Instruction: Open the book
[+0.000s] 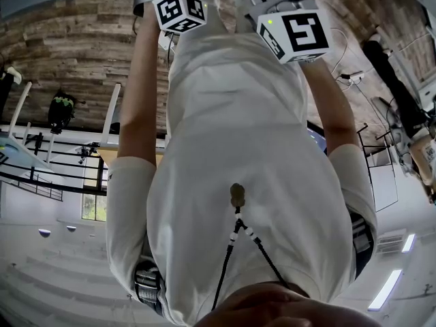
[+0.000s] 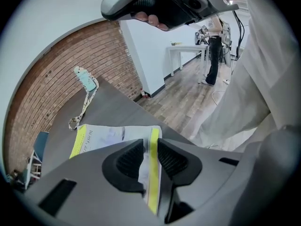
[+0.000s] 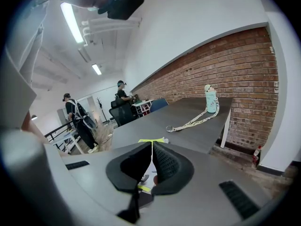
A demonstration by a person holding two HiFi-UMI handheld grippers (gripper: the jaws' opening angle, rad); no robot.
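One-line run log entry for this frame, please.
book: flat on grey table | left tongs: narrowly apart, yellow band showing in gap | right tongs: shut, above book

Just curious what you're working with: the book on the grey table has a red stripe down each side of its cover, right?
Not red: the stripes on the book are yellow, as the left gripper view shows. The rest holds: one stripe runs down each side of its cover, and it lies on the grey table.
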